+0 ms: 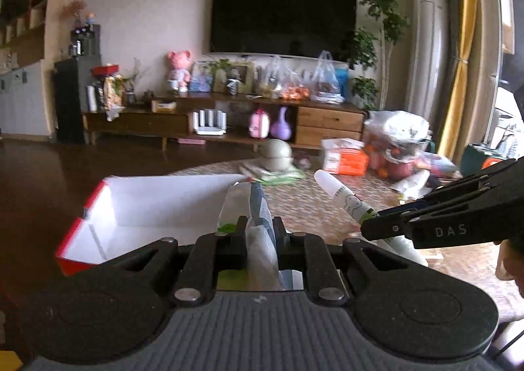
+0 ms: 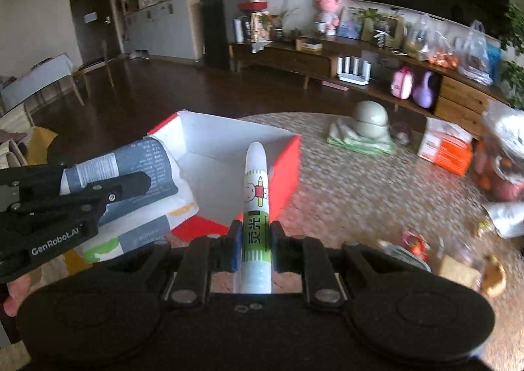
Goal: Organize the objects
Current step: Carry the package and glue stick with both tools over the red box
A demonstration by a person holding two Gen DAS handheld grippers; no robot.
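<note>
- Left gripper [image 1: 260,233]: fingers clamped on a flat packet [image 1: 258,207]; red box [image 1: 98,207] seen at 11 o'clock.
- Right gripper [image 2: 256,240]: fingers clamped on a glue stick [image 2: 256,194]; box at 12 o'clock.

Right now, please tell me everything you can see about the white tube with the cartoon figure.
The white tube looks like a plastic glue stick: a rounded white cap end, a printed cartoon figure in the middle, and a green band with characters lower down. The right gripper is shut on the green band, holding it clear of the table, cap pointing forward toward the open red box. In the left wrist view it tilts upward. Only the gripper pads touch it.
</note>
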